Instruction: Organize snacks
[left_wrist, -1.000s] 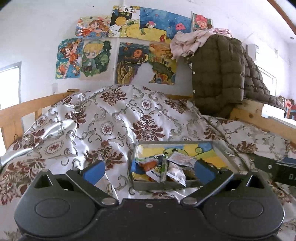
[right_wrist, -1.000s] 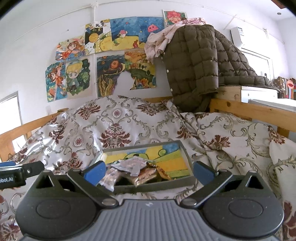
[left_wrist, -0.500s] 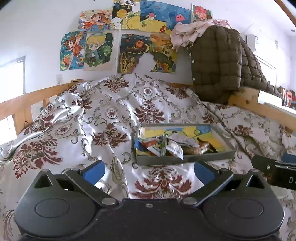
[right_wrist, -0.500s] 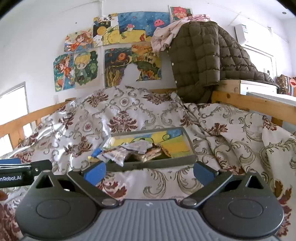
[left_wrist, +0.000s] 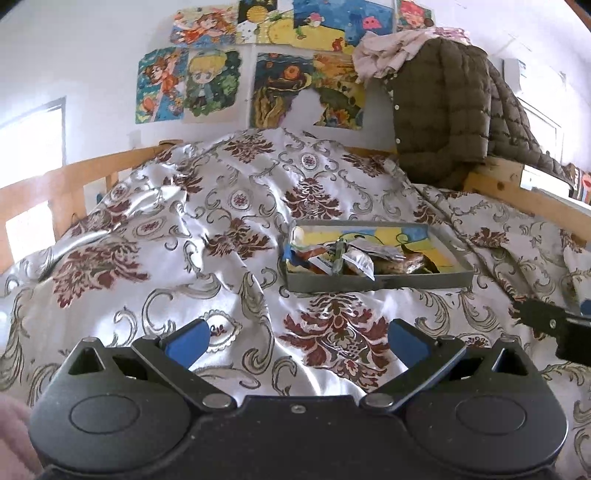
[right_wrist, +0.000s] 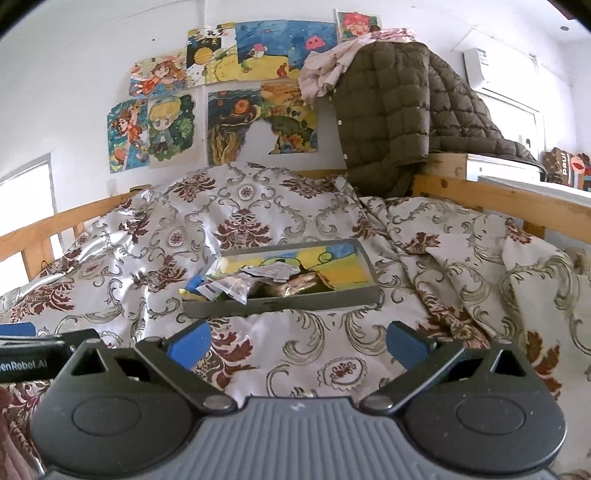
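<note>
Left tongs (left_wrist: 297, 343): spread wide, empty, above the quilt, well short of the tray.
Right tongs (right_wrist: 298, 341): spread wide, empty, also short of the tray; tip seen at the right edge of the left view.
Tray (left_wrist: 380, 280): grey, shallow, flat on the quilt, ahead of both tongs; painted floor in yellow and blue.
Snacks (left_wrist: 354, 256): loose heap of small packets inside the tray, crowded toward its left half; silver, blue, orange and gold wrappers, some overlapping; right part of the tray floor bare.
Quilt (left_wrist: 221, 236): shiny white with dark red and grey pattern, rumpled, covering the bed.
Bed frame (right_wrist: 498, 195): wooden rails on both sides.
Jacket (right_wrist: 399, 107): dark quilted, draped over the right rail, pale cloth on top.
Drawings (right_wrist: 221, 96): coloured sheets on the white wall behind.
</note>
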